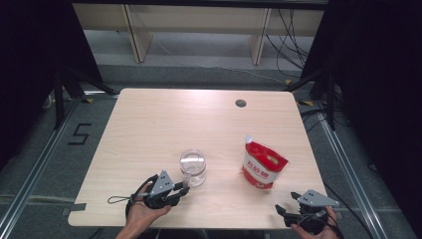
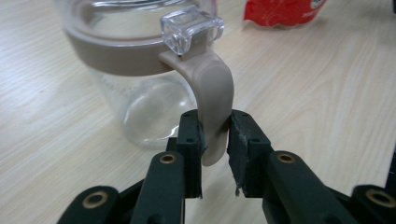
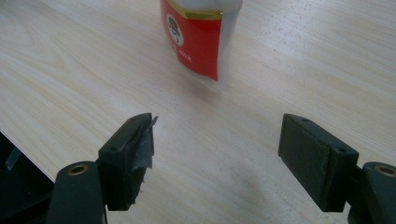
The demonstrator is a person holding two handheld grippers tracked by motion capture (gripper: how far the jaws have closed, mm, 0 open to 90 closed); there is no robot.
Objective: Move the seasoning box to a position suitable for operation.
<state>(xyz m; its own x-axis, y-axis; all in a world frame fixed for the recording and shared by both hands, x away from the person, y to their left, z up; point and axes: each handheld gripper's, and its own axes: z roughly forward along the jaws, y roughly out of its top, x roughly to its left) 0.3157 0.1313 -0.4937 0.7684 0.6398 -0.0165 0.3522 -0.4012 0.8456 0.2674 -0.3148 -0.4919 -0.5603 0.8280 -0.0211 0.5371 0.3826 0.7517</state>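
- The pale wooden desk (image 1: 149,129) stood on a grey floor, dark curtains at both sides.
- A clear jar (image 1: 192,167) with a beige band and handle (image 2: 215,98) sat near the front edge.
- The left gripper (image 1: 180,191) had its pads around that handle (whether pressing, I couldn't tell).
- The right gripper (image 1: 286,213) gaped wide, empty, facing a red pouch (image 1: 262,164).

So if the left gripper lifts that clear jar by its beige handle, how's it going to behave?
The jar looks empty, so probably light. Its handle curves out to one side, so the body would likely swing or tilt under the left gripper. The handle looks smooth, and one pad seems to stand slightly off it, so it may slip.
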